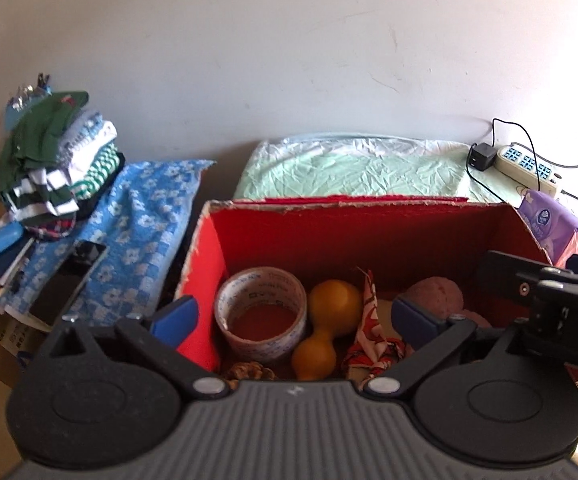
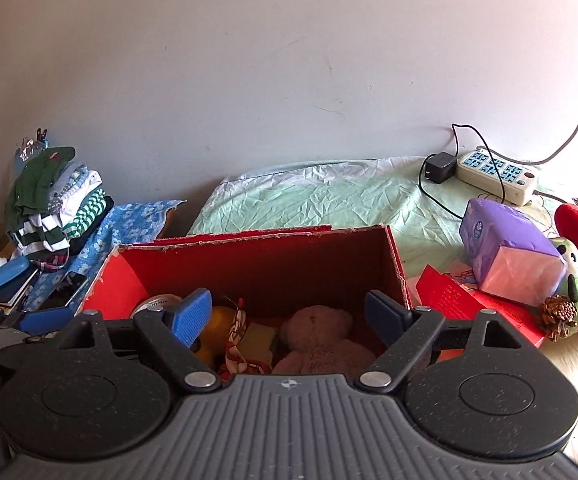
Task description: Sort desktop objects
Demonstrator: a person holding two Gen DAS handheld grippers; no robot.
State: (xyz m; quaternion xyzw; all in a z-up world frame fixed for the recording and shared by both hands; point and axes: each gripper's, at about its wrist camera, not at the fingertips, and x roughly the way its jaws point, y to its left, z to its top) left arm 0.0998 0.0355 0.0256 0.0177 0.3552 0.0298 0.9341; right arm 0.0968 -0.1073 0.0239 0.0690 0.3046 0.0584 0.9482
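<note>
Both ribbed-padded grippers, left and right, hold jaws released above the torn-edged red cardboard box.

A crumpled pale-green sheet covers the bed, bearing the red cardboard box, a power strip, a purple tissue pack and a pine cone.

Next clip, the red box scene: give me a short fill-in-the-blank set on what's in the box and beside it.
1. The roll of tape lies inside the ____ cardboard box.
2. Right of the tape sits an orange toy dumbbell; further right lies a pinkish plush ____.
3. A pine cone lies ____ the box, by the purple tissue pack.
4. Both grippers' fingers are ____.

Missing: red; bear; outside; open
</note>
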